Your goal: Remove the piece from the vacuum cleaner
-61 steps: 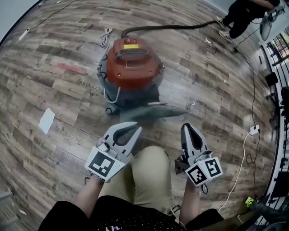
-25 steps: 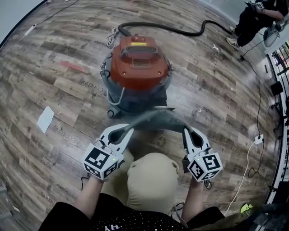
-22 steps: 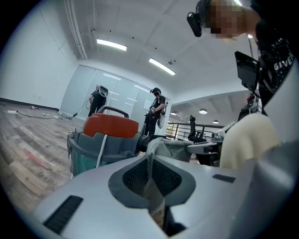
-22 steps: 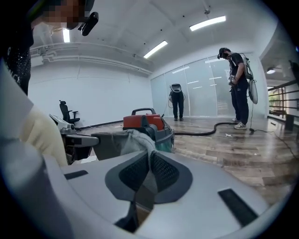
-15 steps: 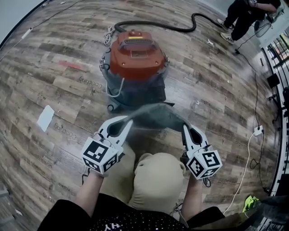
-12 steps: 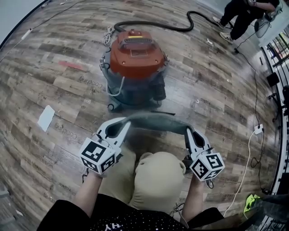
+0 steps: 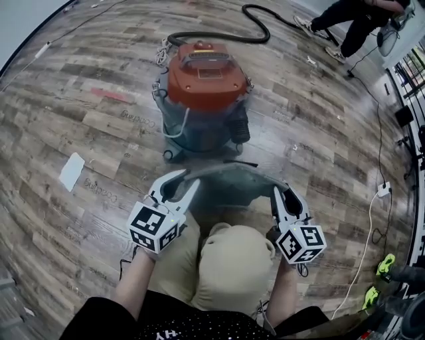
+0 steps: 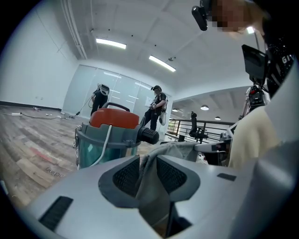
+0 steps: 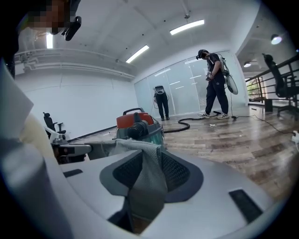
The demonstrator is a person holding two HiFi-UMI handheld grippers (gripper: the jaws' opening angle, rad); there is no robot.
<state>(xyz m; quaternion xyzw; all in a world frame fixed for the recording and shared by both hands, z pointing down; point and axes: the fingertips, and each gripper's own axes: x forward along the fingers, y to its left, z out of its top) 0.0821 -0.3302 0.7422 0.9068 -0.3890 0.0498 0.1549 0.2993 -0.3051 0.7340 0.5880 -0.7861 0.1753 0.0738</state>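
Note:
The vacuum cleaner (image 7: 202, 73), with a red lid over a grey-green drum, stands on the wooden floor ahead of me. A grey cloth piece (image 7: 229, 182) is off the machine and stretches in a sagging arc between my two grippers. My left gripper (image 7: 188, 179) has one end of the cloth (image 8: 148, 163) between its jaws, which are opening, and the pads (image 8: 125, 173) stand off it. My right gripper (image 7: 285, 192) has the other end of the cloth (image 9: 150, 163) hanging between its opening jaws. The vacuum cleaner (image 9: 138, 125) shows behind the cloth.
A black hose (image 7: 255, 23) curls away behind the vacuum. A white sheet (image 7: 72, 171) lies on the floor to the left. A person (image 7: 345, 20) stands at the far right, near a white cable and plug (image 7: 382, 189). My knee (image 7: 232, 265) is between the grippers.
Both grippers' jaws have spread apart around the cloth ends. The cloth hangs lower between them, and the hose behind the vacuum has shifted.

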